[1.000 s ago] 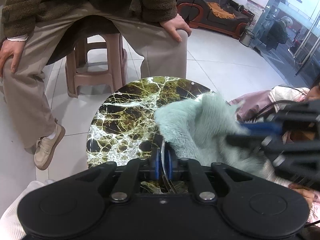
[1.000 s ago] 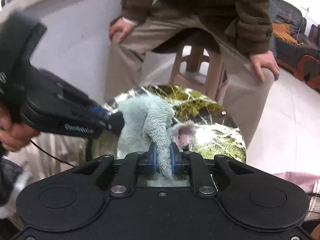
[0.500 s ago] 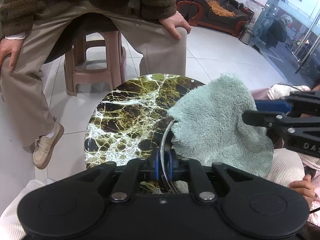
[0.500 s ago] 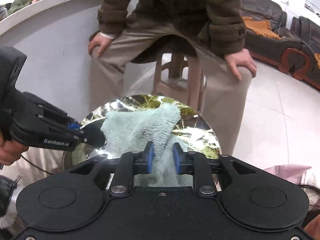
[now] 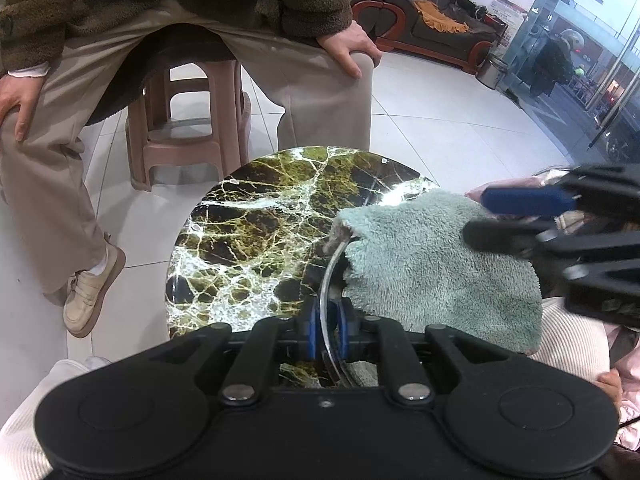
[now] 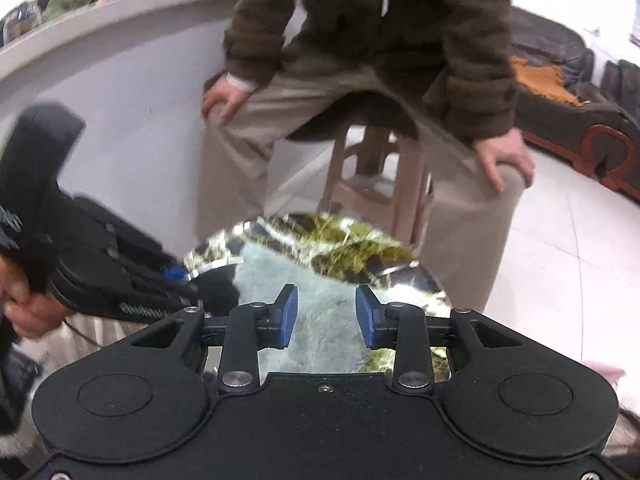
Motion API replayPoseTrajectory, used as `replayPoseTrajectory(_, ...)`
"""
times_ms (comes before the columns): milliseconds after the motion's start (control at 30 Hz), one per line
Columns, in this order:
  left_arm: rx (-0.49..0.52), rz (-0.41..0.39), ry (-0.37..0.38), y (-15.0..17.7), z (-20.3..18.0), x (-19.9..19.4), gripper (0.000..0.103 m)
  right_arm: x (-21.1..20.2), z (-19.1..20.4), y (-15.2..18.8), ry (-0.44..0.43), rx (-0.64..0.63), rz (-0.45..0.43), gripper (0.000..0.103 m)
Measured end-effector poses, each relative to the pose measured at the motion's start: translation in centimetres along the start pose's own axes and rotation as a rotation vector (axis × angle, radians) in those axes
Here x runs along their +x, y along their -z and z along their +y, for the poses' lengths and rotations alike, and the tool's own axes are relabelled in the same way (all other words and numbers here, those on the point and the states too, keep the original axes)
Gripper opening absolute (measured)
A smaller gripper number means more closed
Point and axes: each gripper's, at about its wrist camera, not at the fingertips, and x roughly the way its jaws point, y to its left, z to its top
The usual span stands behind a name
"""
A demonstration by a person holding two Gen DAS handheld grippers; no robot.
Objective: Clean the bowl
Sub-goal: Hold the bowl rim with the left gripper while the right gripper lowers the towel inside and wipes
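My left gripper (image 5: 328, 328) is shut on the near rim of a clear glass bowl (image 5: 326, 276) that sits on a round green-marble table (image 5: 260, 220). A fluffy teal cloth (image 5: 432, 272) lies spread over the bowl and covers most of it. My right gripper (image 6: 326, 310) hovers over the cloth (image 6: 260, 276). Its jaws are opening, and the blue pads stand apart without pressing on the pile below them. In the left wrist view the right gripper (image 5: 476, 218) comes in from the right edge above the cloth. The right wrist view shows the left gripper (image 6: 176, 276) at the left.
A person in a brown fleece and beige trousers sits on a pink plastic stool (image 5: 188, 120) just beyond the table, knees close to its far edge. White tiled floor surrounds the table. A dark sofa (image 5: 420, 20) stands at the back right.
My right gripper has let go of the cloth and its jaws have spread. The cloth, bunched and lifted before, now lies flat over the bowl. The left gripper has stayed put.
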Motion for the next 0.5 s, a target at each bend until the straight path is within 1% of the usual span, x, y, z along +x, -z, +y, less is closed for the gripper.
replayPoseTrajectory(67, -0.011, -0.006, -0.004, 0.1, 0.0, 0.0, 0.011, 0.9, -0.5, 0.4, -0.026, 0.009, 0.037, 0.031)
replayPoseTrajectory(100, -0.015, -0.009, -0.006, 0.1, 0.0, 0.0, 0.011, 0.8, -0.4, 0.7, -0.036, -0.001, 0.051, 0.03)
replayPoseTrajectory(133, -0.017, -0.012, -0.009, 0.1, 0.0, 0.1, 0.012, 0.7, -0.4, 1.0, -0.046, -0.011, 0.064, 0.024)
replayPoseTrajectory(200, -0.019, -0.015, -0.012, 0.1, 0.1, 0.1, 0.013, 0.2, 0.2, 1.5, -0.038, -0.065, 0.065, 0.023)
replayPoseTrajectory(300, 0.0, -0.011, -0.016, -0.1, 0.0, 0.2, 0.013, 0.1, 0.7, 1.1, -0.03, -0.107, 0.056, 0.023)
replayPoseTrajectory(333, 0.008, -0.009, -0.016, -0.2, -0.1, 0.2, 0.013, 0.2, 0.8, 0.6, -0.023, -0.13, 0.041, 0.023)
replayPoseTrajectory(400, 0.033, -0.004, -0.02, -0.3, -0.2, 0.3, 0.013, 0.7, 1.0, -0.1, -0.035, -0.154, 0.035, 0.023)
replayPoseTrajectory(467, 0.037, -0.002, -0.023, -0.4, -0.3, 0.3, 0.013, 1.6, 1.3, -1.0, -0.063, -0.186, 0.04, 0.023)
replayPoseTrajectory(500, 0.037, -0.002, -0.025, -0.4, -0.3, 0.4, 0.014, 1.9, 1.3, -1.0, -0.064, -0.195, 0.045, 0.023)
